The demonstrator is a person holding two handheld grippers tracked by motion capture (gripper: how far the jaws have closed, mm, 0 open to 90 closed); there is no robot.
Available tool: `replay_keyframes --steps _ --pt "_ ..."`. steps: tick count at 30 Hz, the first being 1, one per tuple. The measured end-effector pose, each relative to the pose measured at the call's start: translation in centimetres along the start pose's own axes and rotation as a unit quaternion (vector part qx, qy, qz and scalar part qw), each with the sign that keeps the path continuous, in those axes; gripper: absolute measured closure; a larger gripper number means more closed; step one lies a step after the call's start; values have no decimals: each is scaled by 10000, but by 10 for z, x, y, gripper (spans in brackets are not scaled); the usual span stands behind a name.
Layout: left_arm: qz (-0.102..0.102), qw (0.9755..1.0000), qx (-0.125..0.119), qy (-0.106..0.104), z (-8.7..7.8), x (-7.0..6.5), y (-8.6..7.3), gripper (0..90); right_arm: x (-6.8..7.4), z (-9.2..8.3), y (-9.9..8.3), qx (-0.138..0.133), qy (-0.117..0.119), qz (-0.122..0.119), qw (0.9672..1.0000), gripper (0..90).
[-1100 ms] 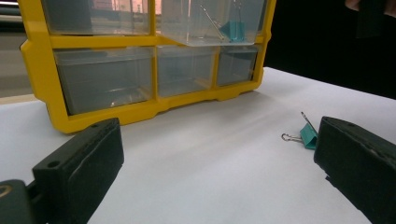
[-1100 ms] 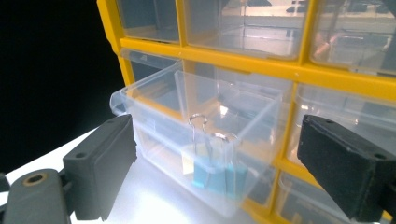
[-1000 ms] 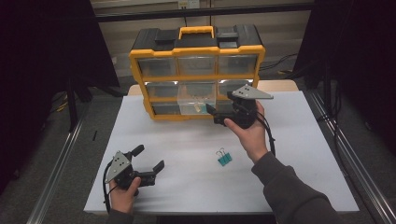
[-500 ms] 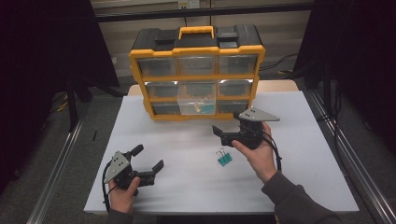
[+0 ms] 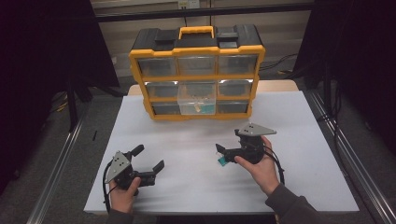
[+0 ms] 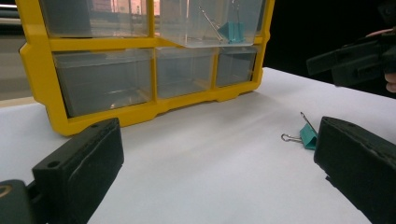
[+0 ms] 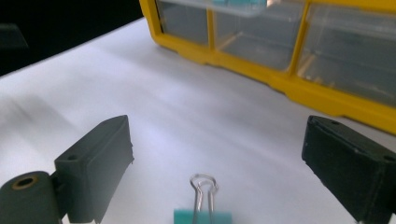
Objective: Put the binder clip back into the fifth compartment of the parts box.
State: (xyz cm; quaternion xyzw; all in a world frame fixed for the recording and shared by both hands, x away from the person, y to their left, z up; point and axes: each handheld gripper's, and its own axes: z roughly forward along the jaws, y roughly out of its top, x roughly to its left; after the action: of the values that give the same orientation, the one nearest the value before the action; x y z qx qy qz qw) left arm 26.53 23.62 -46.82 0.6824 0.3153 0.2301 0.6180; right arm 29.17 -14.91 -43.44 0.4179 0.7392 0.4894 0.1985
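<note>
A teal binder clip (image 5: 222, 161) lies on the white table, wire handles pointing toward the organizer; it also shows in the left gripper view (image 6: 306, 136). My right gripper (image 5: 222, 154) hovers low just over it, open, and in the right gripper view the clip (image 7: 203, 215) sits between and just short of the wide jaws (image 7: 219, 135), untouched. My left gripper (image 5: 149, 157) rests near the front left of the table, open and empty (image 6: 219, 140). The yellow and black drawer organizer (image 5: 196, 51) stands at the back, its middle drawer (image 5: 197, 103) pulled out with another teal clip (image 6: 233, 31) inside.
The white table top (image 5: 303, 140) ends in metal rails on both sides. The other clear drawers (image 6: 105, 79) of the organizer are pushed in. The right gripper (image 6: 350, 58) shows at the upper right of the left gripper view.
The right hand has come away from the open drawer, down and toward the near edge, to the clip on the table. The left hand has stayed put.
</note>
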Motion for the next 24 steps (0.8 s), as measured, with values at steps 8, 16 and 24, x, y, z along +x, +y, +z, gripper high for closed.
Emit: replay_keyframes --steps 8,16,24 --pt "35 10000 36 5 0 0 0 16 -1 2 -15 415 -5 -44 9991 98" --pt "29 10000 36 -8 -1 0 0 16 0 11 -28 804 39 -91 9967 176" --pt "38 10000 28 55 -1 0 1 16 2 19 -37 1122 52 -184 9935 334"
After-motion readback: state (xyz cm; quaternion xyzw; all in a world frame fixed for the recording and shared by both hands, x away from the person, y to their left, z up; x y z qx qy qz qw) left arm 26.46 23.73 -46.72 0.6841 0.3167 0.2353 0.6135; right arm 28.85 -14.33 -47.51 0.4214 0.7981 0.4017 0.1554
